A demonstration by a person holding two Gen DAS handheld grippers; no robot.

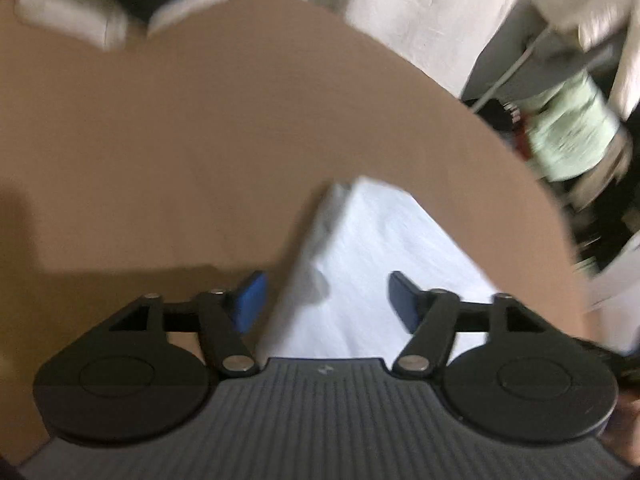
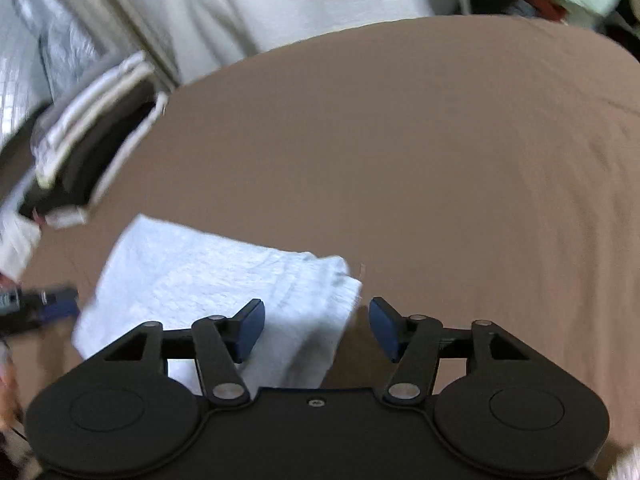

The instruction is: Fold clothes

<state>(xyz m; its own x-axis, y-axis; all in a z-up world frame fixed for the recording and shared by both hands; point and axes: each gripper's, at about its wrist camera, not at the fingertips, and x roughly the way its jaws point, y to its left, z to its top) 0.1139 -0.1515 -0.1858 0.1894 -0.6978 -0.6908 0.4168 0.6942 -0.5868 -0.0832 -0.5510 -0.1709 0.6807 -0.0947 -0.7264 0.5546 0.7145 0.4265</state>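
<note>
Our folded white cloth (image 2: pixel 224 296) lies flat on the brown table (image 2: pixel 400 160). We hold the left gripper (image 1: pixel 326 300) and right gripper (image 2: pixel 316 330) wide above it, gripping nothing. A careless sweep could snag and unfold its edge.

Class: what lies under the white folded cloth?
The white cloth lies on the brown sheet, which shows all around it. Anything beneath the cloth itself is covered.
</note>
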